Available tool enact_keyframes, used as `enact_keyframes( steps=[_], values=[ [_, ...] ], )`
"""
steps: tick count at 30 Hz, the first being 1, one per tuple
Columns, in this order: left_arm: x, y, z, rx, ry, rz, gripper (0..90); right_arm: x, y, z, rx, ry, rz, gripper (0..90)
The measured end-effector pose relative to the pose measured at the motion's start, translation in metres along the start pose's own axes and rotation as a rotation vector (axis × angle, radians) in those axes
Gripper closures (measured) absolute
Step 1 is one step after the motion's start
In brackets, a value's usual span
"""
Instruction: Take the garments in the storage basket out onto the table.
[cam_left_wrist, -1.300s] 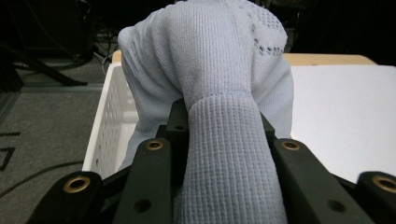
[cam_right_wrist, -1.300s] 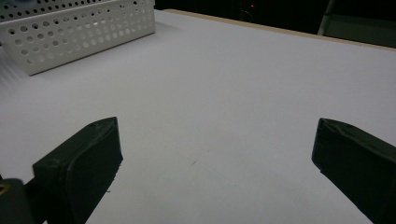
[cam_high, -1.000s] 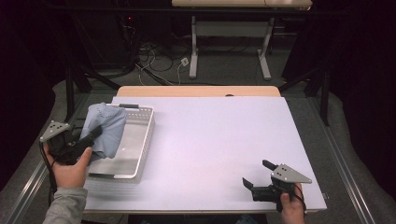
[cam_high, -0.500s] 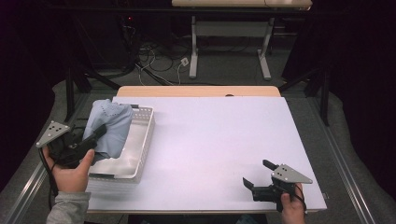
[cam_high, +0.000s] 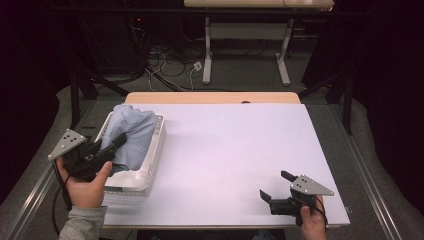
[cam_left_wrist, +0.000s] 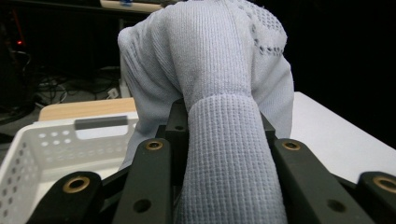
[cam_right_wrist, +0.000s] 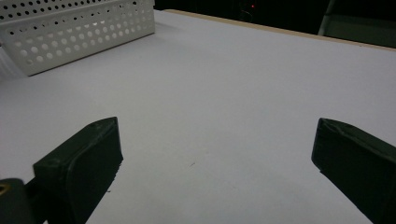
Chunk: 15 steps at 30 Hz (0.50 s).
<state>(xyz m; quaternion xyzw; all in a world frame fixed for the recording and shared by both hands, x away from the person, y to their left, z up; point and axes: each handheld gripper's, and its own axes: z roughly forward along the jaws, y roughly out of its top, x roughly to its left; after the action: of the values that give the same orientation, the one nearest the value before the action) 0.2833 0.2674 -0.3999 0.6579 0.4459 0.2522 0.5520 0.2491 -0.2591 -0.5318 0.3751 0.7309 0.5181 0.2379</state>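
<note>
Left tongs (cam_high: 116, 142) clenched on the pale blue knit cloth (cam_high: 131, 134) — in the left gripper view the fabric (cam_left_wrist: 224, 93) bunches between the jaws and covers their tips, so the actual pinch point is hidden. The cloth is over the white perforated basket (cam_high: 150, 167), at the table's (cam_high: 235, 150) left edge; most of it drapes inside the basket, and its lower end is blocked by the left hand (cam_high: 87, 187) in the high view. The basket's near wall is partly cut off by that hand too. Whether the cloth is touching the basket floor — cannot tell. Right tongs (cam_high: 275, 187) released, jaws wide apart, low over bare table well right of the basket, near the front edge; in the right gripper view the basket (cam_right_wrist: 79, 28) sits far off at top left, cropped by the frame. Versus a second ago: the cloth has shifted toward the basket's far end and bulks higher above the rim, the left tongs have moved a bit inward over the basket, the right tongs have barely moved.
</note>
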Motion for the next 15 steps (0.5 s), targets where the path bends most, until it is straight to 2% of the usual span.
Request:
enact_keyframes(
  steps=[5, 9, 11, 13, 15],
  values=[
    [-0.013, -0.001, 0.006, -0.007, -0.031, 0.006, 69.8, 0.0, 0.001, 0.001, -0.003, 0.005, 0.001, 1.5],
    [-0.022, -0.003, 0.012, -0.003, -0.055, 0.028, 69.8, 0.001, 0.002, 0.001, -0.005, 0.008, -0.003, 1.5],
    [-0.028, -0.005, 0.016, -0.008, -0.065, 0.02, 69.8, 0.0, 0.002, 0.0, -0.006, 0.009, -0.003, 1.5],
    [-0.031, -0.006, 0.019, -0.003, -0.074, 0.033, 69.8, 0.0, 0.002, 0.0, -0.009, 0.01, 0.0, 1.5],
    [-0.035, -0.007, 0.023, -0.003, -0.09, 0.022, 69.8, 0.0, 0.002, -0.001, -0.01, 0.007, -0.002, 1.5]
  ],
)
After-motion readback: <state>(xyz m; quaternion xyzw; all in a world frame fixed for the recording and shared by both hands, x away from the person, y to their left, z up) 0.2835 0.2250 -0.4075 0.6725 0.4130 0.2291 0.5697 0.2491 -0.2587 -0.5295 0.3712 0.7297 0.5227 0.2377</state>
